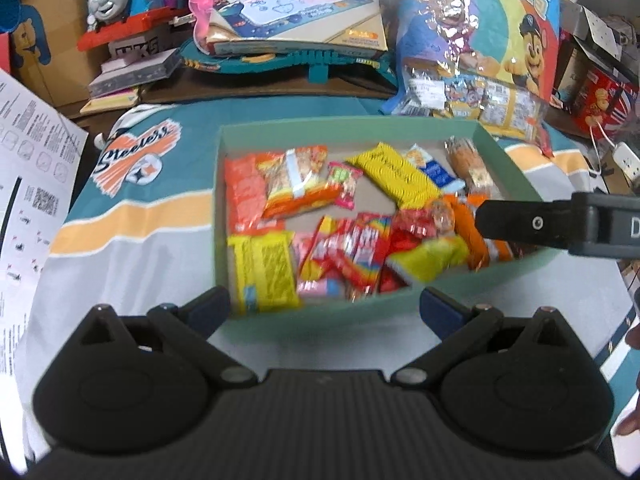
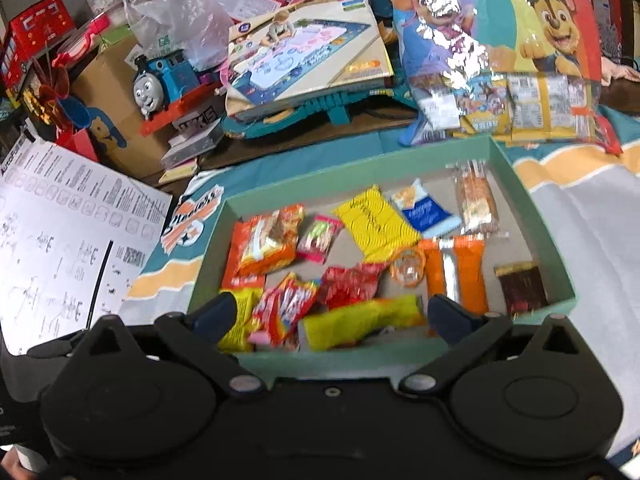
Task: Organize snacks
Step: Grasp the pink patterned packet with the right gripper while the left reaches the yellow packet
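Both the left gripper (image 1: 325, 307) and right gripper (image 2: 330, 313) are hovering spread and empty beside the green box (image 2: 532, 216); its snack packets (image 2: 362, 320) are looking light, crinkly, slippery (pinch a sealed edge).

One green box (image 2: 532, 208) holds about a dozen snack packets (image 2: 376, 222); two tongs (image 2: 334, 314), one toy train (image 2: 160, 80).

The teal cloth (image 1: 136, 156) reads "Steelers"; the snack bag (image 1: 516, 8) carries Chinese characters "大礼包".
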`<state>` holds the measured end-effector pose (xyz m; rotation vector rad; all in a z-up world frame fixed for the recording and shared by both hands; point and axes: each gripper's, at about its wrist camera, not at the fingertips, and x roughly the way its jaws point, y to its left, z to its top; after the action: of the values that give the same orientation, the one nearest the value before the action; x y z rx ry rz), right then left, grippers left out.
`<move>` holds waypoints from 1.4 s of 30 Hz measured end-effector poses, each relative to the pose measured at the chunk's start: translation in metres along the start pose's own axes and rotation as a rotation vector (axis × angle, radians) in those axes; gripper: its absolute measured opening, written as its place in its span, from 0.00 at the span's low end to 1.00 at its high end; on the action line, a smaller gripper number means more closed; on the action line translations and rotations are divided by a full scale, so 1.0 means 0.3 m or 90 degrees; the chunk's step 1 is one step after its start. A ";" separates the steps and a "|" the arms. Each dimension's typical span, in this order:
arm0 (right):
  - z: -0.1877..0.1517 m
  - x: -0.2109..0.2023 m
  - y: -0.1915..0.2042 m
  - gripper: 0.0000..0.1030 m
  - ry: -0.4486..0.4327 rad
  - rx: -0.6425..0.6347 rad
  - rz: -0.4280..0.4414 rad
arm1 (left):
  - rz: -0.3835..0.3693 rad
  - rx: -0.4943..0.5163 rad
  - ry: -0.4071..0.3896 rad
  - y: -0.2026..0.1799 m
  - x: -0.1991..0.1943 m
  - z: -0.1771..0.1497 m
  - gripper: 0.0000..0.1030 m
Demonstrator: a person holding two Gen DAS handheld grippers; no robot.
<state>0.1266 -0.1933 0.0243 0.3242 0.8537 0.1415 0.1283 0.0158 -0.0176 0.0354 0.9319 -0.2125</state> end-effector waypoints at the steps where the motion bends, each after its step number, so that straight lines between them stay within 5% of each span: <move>1: -0.015 -0.003 0.002 1.00 0.008 0.003 0.005 | 0.002 0.000 0.003 0.009 -0.006 -0.017 1.00; 25: -0.329 0.026 0.070 0.99 0.200 0.018 0.106 | 0.031 -0.057 0.097 0.198 -0.086 -0.401 1.00; 30: -0.388 0.042 0.094 0.78 0.238 -0.008 0.100 | 0.031 -0.069 0.111 0.228 -0.081 -0.459 1.00; 34: -0.424 0.056 0.122 0.43 0.266 -0.033 0.115 | 0.026 -0.080 0.111 0.257 -0.080 -0.494 1.00; 42: -0.451 0.101 0.182 0.38 0.288 -0.075 0.098 | 0.009 -0.075 0.080 0.287 -0.086 -0.491 0.46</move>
<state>0.0442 -0.1040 -0.0619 0.2494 1.2620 0.4176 0.0138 0.1224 -0.0903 -0.0540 1.0678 -0.1430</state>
